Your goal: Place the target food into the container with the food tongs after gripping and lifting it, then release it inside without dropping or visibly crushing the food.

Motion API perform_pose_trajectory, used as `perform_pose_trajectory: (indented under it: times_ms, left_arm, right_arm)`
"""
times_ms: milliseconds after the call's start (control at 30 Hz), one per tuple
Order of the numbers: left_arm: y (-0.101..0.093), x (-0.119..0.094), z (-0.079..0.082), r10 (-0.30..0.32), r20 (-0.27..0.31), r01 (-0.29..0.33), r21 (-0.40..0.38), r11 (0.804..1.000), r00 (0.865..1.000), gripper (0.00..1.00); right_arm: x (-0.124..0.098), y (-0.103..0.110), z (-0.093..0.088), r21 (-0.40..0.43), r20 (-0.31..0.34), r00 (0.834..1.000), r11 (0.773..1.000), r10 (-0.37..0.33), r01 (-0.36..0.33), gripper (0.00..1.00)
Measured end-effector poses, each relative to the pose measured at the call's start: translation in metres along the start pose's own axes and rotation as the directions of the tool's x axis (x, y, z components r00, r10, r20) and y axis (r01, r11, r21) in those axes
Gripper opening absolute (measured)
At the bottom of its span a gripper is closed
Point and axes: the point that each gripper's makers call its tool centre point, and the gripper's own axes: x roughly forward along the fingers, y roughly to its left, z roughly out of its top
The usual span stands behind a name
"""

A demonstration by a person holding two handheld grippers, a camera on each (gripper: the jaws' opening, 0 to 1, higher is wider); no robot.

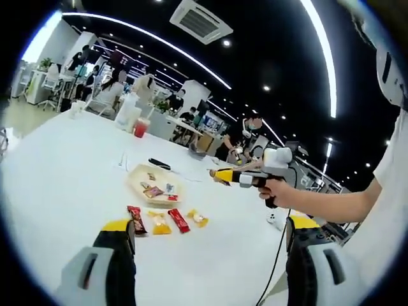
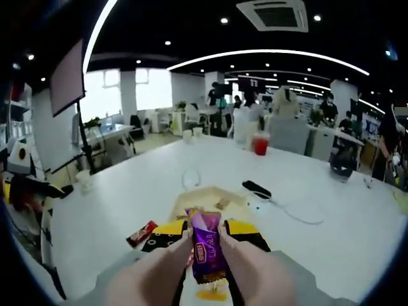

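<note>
My right gripper (image 2: 206,234) is shut on a purple snack packet (image 2: 208,252), held upright above the table. Just beyond it lies the shallow cream container (image 2: 205,194), with a small snack inside. In the left gripper view that container (image 1: 137,183) holds several small wrapped snacks. A row of packets lies in front of it: dark red (image 1: 136,218), yellow (image 1: 159,223), red (image 1: 179,220), yellow (image 1: 197,218). My left gripper (image 1: 210,239) hangs wide open over the table's near side with nothing between its jaws. A hand holds the right gripper (image 1: 220,174) above the table, right of the container.
A black flat device (image 2: 256,189) with a white cable lies behind the container, and a red cup (image 2: 260,145) stands farther back. A dark red packet (image 2: 141,234) lies left of my right jaws. People sit at desks beyond the white table (image 1: 57,172).
</note>
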Motion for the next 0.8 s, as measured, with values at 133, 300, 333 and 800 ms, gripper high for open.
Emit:
perform_pose_trajectory:
  times_ms: [133, 300, 333, 800]
  left_arm:
    - [0.005, -0.003, 0.005, 0.013, 0.023, -0.013, -0.016, 1.0, 1.0, 0.99]
    - [0.015, -0.018, 0.013, 0.022, 0.032, -0.021, -0.013, 1.0, 0.999, 0.99]
    - [0.016, -0.02, 0.015, 0.025, 0.037, -0.025, -0.002, 1.0, 0.999, 0.99]
    - [0.009, 0.0, 0.026, -0.004, 0.034, 0.003, 0.03, 1.0, 0.999, 0.99]
  right_arm:
    - [0.003, -0.002, 0.009, -0.002, 0.021, 1.0, 1.0, 0.0, 0.0, 0.22]
    - [0.009, -0.008, 0.014, 0.025, 0.027, 1.0, 1.0, -0.006, 0.005, 0.22]
    - [0.011, -0.005, 0.015, 0.015, 0.022, 1.0, 1.0, -0.001, 0.001, 0.22]
    - [0.03, -0.004, 0.027, -0.004, 0.011, 1.0, 1.0, 0.009, -0.009, 0.22]
